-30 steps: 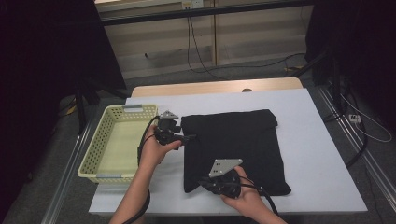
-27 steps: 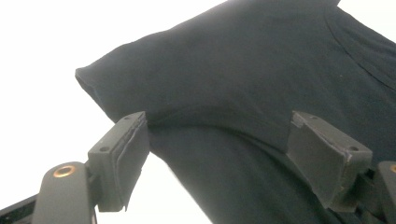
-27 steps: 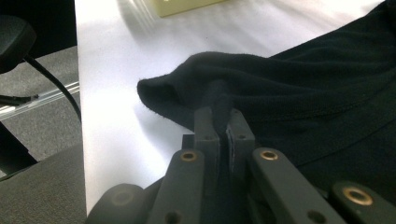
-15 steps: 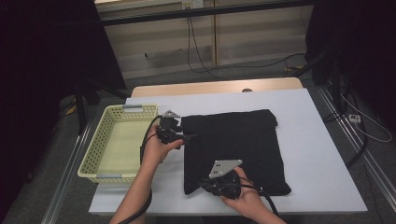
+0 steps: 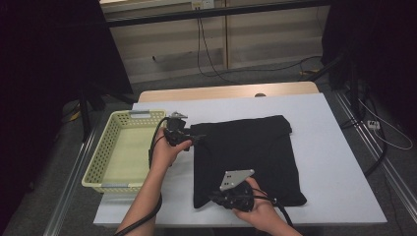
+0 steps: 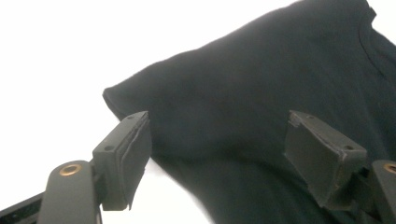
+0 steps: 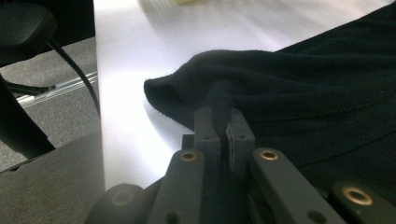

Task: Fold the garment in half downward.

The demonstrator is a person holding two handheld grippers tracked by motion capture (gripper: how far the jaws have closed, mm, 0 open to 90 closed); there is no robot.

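A black folded garment (image 5: 248, 152) lies flat on the white table (image 5: 334, 162). My left gripper (image 5: 193, 139) sits at its far left corner. In the left gripper view it (image 6: 219, 156) is open, with its jaws wide apart and the garment's corner (image 6: 243, 107) just beyond them, untouched. My right gripper (image 5: 216, 198) is at the garment's near left corner. The right gripper view shows it (image 7: 226, 128) shut on a raised fold of the black cloth (image 7: 299, 79), which stands a little off the table.
A pale yellow mesh basket (image 5: 101, 162) with nothing in it stands on the table's left side, right beside my left hand. White table surface lies to the right of the garment. Cables run across the floor beyond the table.
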